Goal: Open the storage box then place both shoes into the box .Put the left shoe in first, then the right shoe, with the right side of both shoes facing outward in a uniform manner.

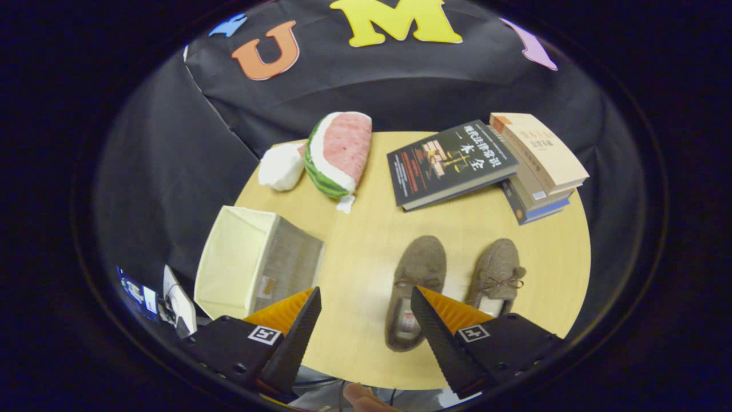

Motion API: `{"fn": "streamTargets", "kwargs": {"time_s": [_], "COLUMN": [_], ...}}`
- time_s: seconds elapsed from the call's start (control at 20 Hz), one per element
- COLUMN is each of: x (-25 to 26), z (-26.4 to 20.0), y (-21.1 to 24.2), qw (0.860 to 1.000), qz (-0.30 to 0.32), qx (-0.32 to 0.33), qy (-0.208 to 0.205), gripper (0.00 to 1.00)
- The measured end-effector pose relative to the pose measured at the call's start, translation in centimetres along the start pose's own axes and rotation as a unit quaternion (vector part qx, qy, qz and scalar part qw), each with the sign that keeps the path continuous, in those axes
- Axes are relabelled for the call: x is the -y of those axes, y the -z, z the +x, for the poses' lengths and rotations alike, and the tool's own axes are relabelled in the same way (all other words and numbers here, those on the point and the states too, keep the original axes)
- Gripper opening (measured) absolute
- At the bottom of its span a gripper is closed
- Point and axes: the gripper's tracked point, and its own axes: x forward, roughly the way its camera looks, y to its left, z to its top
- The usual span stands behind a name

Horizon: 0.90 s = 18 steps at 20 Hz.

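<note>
Brown suede left shoe (416, 286) and right shoe (495, 276) side by side on round wooden table (366, 229), toes away from gripper (366, 309). Gripper fingers spread apart above table, holding nothing. Fabric storage box (251, 260) beside left finger. Beyond: watermelon plush (338, 151), black book (449, 163) with Chinese title, book stack (540, 166).

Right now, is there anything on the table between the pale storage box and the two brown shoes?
No. In the gripper view, only bare tabletop lies between the storage box and the shoes. The open gripper hangs above that same gap, holding nothing.
</note>
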Motion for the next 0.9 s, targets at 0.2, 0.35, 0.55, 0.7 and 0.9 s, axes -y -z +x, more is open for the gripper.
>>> {"fn": "streamTargets", "kwargs": {"time_s": [0.2,0.35,0.55,0.7,0.9], "x": [4.0,5.8,8.6,11.3,10.6], "z": [3.4,5.6,7.7,8.8,10.1], "y": [2.6,5.0,5.9,6.6,7.6], "qw": [0.999,0.996,0.993,0.987,0.987], "qz": [-0.009,-0.030,-0.026,-0.021,0.008], "qx": [-0.037,-0.076,-0.088,-0.096,-0.108], "qy": [0.029,0.042,0.075,0.130,0.117], "gripper": [0.96,0.95,0.93,0.81,0.55]}}
